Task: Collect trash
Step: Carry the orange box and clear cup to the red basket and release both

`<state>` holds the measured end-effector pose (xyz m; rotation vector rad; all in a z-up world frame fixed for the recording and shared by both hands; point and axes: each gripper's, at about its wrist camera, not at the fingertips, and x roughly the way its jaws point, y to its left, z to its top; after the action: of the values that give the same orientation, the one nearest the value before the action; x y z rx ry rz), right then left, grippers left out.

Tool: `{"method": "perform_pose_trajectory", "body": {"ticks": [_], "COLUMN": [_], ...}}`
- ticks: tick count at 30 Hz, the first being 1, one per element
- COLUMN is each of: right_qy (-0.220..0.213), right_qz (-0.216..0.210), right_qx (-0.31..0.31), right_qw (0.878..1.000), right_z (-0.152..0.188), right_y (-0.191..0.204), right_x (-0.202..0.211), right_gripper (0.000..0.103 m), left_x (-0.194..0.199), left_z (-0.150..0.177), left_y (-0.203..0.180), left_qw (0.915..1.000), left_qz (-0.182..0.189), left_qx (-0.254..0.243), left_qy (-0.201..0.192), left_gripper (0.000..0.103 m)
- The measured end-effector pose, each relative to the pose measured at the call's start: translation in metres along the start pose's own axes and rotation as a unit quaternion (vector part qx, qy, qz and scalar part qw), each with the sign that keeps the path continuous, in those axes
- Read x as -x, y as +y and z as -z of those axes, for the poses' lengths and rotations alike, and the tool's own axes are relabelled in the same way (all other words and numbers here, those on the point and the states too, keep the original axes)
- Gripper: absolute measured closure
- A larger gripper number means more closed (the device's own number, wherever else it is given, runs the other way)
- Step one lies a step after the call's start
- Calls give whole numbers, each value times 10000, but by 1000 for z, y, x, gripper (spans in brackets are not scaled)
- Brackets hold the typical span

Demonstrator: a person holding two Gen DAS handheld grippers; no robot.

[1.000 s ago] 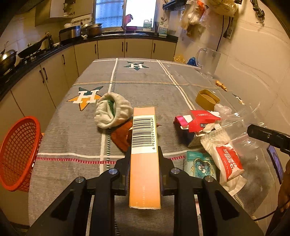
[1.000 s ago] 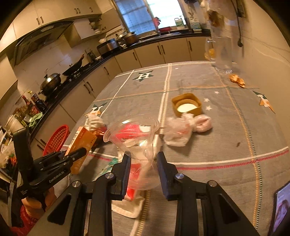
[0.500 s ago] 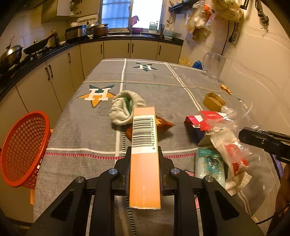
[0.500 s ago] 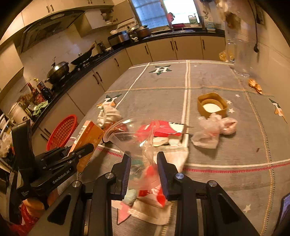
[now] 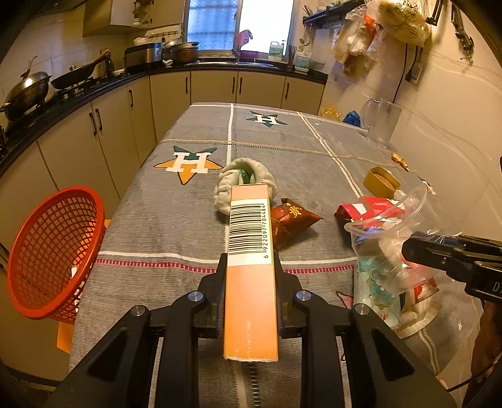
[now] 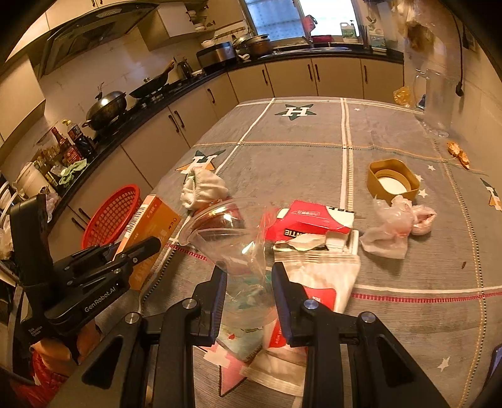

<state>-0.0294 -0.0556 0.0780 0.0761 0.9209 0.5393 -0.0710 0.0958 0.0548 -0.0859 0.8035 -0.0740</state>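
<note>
1. Warm, yellowish indoor light fills both views; the room is moderately dim.
2. The window [image 5: 240,23] is blown out to white and is the brightest spot.
3. Fisheye bending curves the counter [image 5: 62,103] and wall, with black corners.
4. Soft shadows lie on the tablecloth [image 6: 298,150]; focus is mostly sharp.

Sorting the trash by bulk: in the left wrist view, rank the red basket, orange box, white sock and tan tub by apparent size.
1. Red basket
2. Orange box, magnified by nearness
3. White sock
4. Tan tub
</note>
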Motion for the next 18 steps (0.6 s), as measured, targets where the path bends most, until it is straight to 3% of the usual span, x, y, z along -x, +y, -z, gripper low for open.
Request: {"method": "perform_pose_trajectory", "body": {"ticks": [18], "right_qy": [2], "right_qz": [-230], "right_qx": [332], "right_qw": [9992], "right_z": [-20], "right_y": [43], "right_x": [-15], "right_gripper": [71], "left_x": [15], "left_z": [-1], "left_y": [40], "left_qw": [9988], "left_qz": [-270], "left_qx": [349], "left_qy": [-214], "left_gripper": [81]}}
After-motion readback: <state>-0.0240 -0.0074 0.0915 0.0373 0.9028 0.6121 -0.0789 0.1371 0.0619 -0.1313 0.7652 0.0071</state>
